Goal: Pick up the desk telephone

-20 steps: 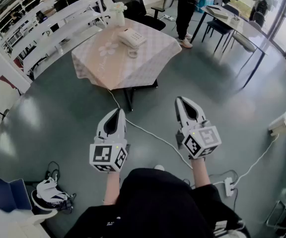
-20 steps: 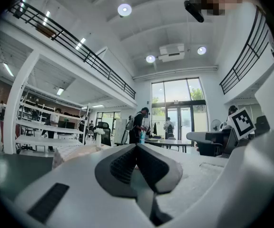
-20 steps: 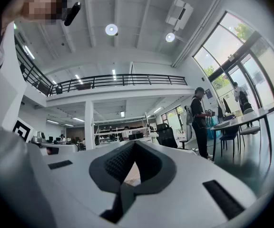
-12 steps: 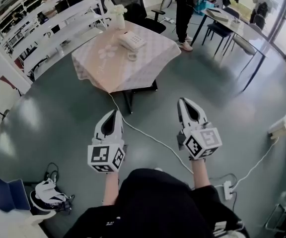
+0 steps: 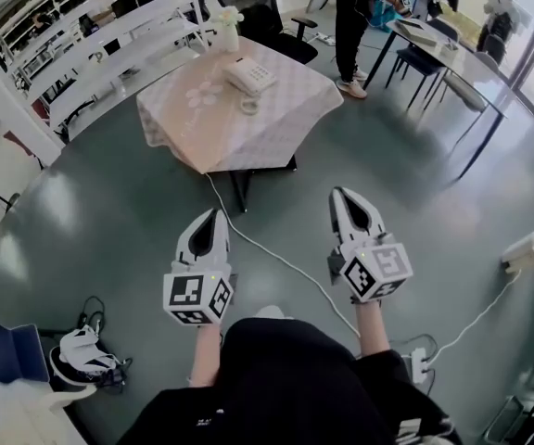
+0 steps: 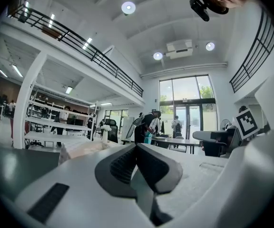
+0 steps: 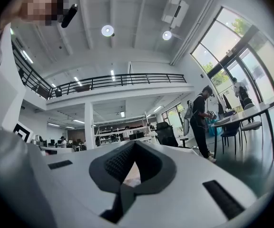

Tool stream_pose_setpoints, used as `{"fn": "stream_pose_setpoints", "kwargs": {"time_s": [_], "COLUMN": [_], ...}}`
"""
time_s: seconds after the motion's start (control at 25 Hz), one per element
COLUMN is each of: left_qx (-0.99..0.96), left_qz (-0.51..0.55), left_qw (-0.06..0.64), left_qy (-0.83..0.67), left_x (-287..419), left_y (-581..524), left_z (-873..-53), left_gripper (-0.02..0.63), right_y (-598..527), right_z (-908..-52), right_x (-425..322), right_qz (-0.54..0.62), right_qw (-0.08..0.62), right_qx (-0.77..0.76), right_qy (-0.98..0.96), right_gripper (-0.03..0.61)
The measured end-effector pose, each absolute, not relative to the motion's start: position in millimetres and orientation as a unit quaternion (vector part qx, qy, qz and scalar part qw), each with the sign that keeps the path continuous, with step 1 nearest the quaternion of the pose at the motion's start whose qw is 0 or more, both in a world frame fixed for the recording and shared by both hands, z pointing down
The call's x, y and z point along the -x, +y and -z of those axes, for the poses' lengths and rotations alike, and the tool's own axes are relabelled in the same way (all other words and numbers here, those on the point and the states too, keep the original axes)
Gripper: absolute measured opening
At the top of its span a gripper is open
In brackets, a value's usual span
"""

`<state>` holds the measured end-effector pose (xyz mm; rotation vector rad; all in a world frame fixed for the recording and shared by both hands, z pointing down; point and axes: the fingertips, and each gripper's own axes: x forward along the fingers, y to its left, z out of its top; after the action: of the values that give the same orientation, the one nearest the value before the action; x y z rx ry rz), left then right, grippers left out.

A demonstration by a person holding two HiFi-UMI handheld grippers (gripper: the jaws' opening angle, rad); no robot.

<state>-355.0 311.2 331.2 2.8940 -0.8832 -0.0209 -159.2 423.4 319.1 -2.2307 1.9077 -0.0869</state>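
White desk telephone is sitting on the far cloth-covered table, well apart from the left gripper and right gripper, both pointing level with jaws pressed together on nothing, so the approach seems barely under way, calling next for stepping closer and opening one gripper.

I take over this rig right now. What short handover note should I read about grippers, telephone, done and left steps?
Left gripper: shut, empty, level above the floor.
Right gripper: shut, empty, level above the floor.
Desk telephone: on the cloth-covered table ahead, near a vase, far from both grippers.
Done: nothing; telephone untouched.
Left: approach the table, open a gripper, grasp and lift the telephone.
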Motion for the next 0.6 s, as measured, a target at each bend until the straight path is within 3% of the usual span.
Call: {"fn": "stream_pose_setpoints", "kwargs": {"time_s": [0.6], "left_qx": [-0.947], "left_qz": [-0.012], "left_qw": [0.076], "left_qy": [-0.311], "left_x": [313.0], "left_y": [257.2], "left_z": [-353.3], "left_gripper": [-0.002], "right_y": [358.7], "right_z": [-340.8], "right_x": [110.2], "right_qz": [0.056], "right_qw": [0.117], "right_qx": [0.748], "right_qy": [0.65], "right_gripper": [-0.008]}}
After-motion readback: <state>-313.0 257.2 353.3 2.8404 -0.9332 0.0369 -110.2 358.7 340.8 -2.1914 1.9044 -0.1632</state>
